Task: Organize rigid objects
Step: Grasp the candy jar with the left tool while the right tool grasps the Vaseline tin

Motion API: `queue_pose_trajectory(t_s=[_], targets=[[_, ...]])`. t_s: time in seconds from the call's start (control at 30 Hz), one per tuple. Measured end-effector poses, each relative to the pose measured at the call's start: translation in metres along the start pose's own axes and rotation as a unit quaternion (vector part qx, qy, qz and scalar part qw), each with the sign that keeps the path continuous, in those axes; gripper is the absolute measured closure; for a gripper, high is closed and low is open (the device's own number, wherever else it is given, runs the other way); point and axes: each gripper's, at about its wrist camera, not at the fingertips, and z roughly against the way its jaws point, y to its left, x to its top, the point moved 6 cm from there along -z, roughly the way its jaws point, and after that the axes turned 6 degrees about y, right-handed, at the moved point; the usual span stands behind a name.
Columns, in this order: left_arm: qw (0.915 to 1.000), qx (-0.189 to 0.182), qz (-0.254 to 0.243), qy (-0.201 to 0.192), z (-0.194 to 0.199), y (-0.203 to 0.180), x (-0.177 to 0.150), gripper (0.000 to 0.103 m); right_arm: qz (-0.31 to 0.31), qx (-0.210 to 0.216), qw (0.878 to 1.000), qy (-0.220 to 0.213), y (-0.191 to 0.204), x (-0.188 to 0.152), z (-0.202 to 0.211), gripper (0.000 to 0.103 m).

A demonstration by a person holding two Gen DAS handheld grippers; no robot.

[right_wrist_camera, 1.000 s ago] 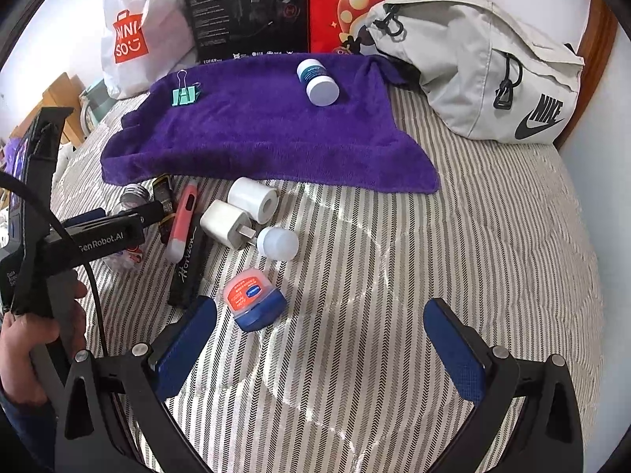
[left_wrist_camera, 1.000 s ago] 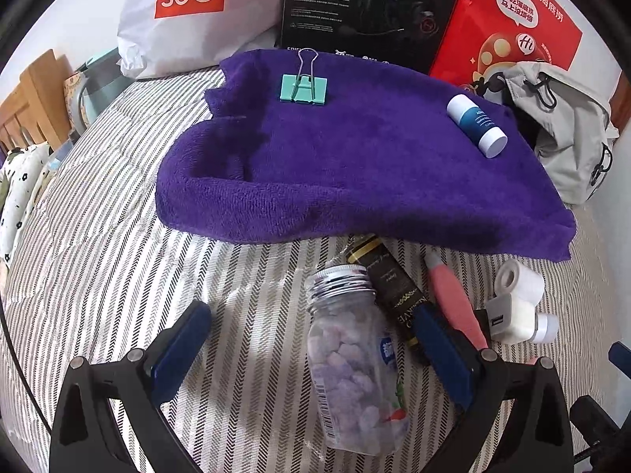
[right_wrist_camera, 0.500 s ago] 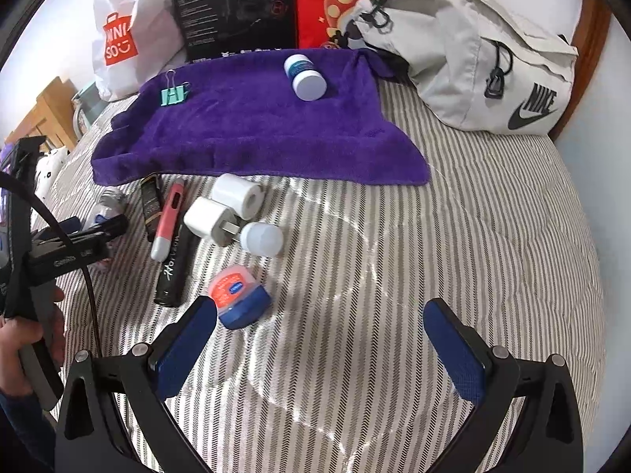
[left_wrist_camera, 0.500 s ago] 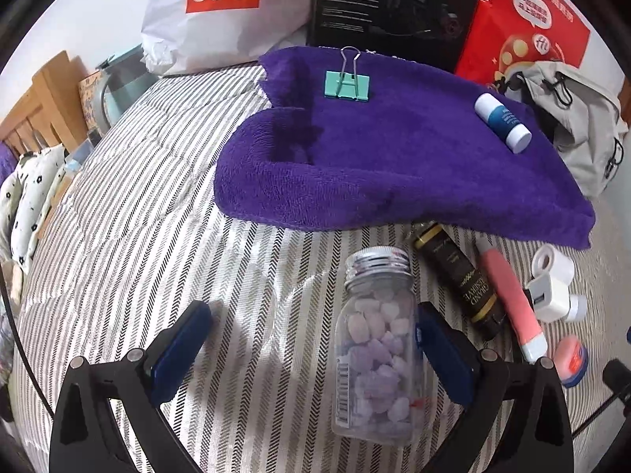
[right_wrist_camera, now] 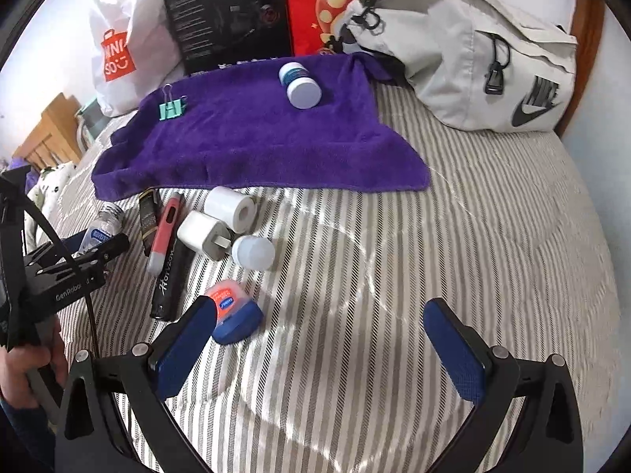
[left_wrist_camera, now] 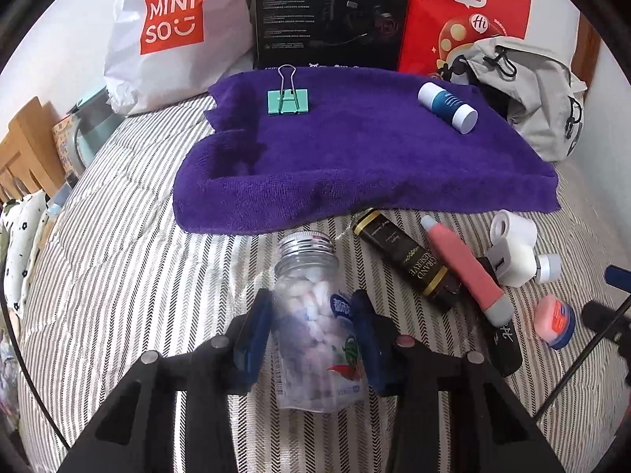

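A clear candy bottle (left_wrist_camera: pixel 307 264) with a silver cap lies on the striped bed, and my left gripper (left_wrist_camera: pixel 311 303) is closing on it, both blue pads against its sides. Past it lies a purple towel (left_wrist_camera: pixel 374 165) with a green binder clip (left_wrist_camera: pixel 288 100) and a blue-and-white bottle (left_wrist_camera: pixel 447 106) on it. My right gripper (right_wrist_camera: pixel 319 307) is open over bare bedding, with a small orange-and-blue tin (right_wrist_camera: pixel 232 311) just inside its left finger. In the right wrist view the left gripper (right_wrist_camera: pixel 98 248) appears at the left edge, a hand holding its handle.
Between towel and tin lie a black tube (left_wrist_camera: pixel 406 260), a pink pen (left_wrist_camera: pixel 465 272), a black pen (right_wrist_camera: pixel 169 276), a white charger (right_wrist_camera: pixel 201 236), a white roll (right_wrist_camera: pixel 230 209) and a small white ball-shaped bottle (right_wrist_camera: pixel 254 252). A Miniso bag (left_wrist_camera: pixel 173 27), black box (left_wrist_camera: pixel 331 12), red bag (left_wrist_camera: pixel 465 19) and grey Nike bag (right_wrist_camera: pixel 493 63) line the back.
My left gripper's jaws have come in from wide open to grip the candy bottle, and its view has rolled a little. The right gripper has stayed open and in place.
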Motion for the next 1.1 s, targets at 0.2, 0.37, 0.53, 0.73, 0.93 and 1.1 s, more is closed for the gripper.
queue_pose_trajectory(t_s=[0.2,0.37,0.53,0.73,0.93,1.1], targets=[[0.9999,-0.008,-0.009,-0.002,0.001,0.0,0.0,0.064,0.056,0.041,0.998,-0.003,0.026,-0.01,-0.015,0.002],[0.9999,-0.008,-0.012,-0.002,0.001,-0.001,0.0,0.064,0.088,0.03,0.996,-0.009,0.033,-0.017,-0.028,0.007],[0.9999,-0.005,-0.01,-0.001,0.001,-0.001,0.0,0.064,0.103,0.016,0.994,-0.035,0.031,-0.015,-0.034,0.009],[0.9999,-0.005,-0.011,-0.002,0.001,-0.003,0.0,0.064,0.112,0.019,0.992,-0.045,0.037,-0.011,-0.032,0.026],[0.9999,-0.005,-0.012,-0.003,0.001,-0.003,0.0,0.064,0.112,0.024,0.992,-0.046,0.044,-0.012,-0.026,0.062],[0.9998,-0.011,-0.016,-0.008,0.002,-0.003,0.001,0.064,0.108,0.024,0.993,-0.044,0.043,-0.013,-0.025,0.066]])
